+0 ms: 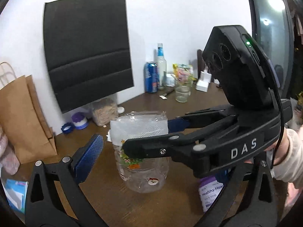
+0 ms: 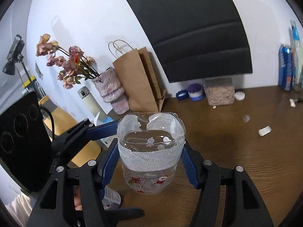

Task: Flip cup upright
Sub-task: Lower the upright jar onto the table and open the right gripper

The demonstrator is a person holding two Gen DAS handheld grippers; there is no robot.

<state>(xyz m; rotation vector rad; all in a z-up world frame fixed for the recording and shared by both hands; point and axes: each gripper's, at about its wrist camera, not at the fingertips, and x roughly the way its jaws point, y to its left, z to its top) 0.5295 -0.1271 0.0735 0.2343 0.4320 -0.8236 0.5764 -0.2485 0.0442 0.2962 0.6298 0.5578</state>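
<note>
The right tongs (image 2: 149, 162) straddle the clear cup (image 2: 150, 155), which stands on the brown table (image 2: 236, 141), blue pads just beside its taped band; whether they pinch is unclear. The left tongs (image 1: 121, 147) gape wide nearby

Left wrist view: taken from low over the wooden table (image 1: 106, 198), looking forward between own fingers, close on the clear cup (image 1: 141, 151) at centre; right gripper (image 1: 149, 136) entering from 3 o'clock. Right wrist view: likewise low and close, facing the same cup (image 2: 150, 157) at centre; left gripper (image 2: 106, 132) seen at 9 o'clock. Shared by both: cup, table, black panel (image 1: 87, 51) on the wall at 12 o'clock, brown paper bag (image 2: 136, 79), blue can (image 1: 151, 77).
</note>
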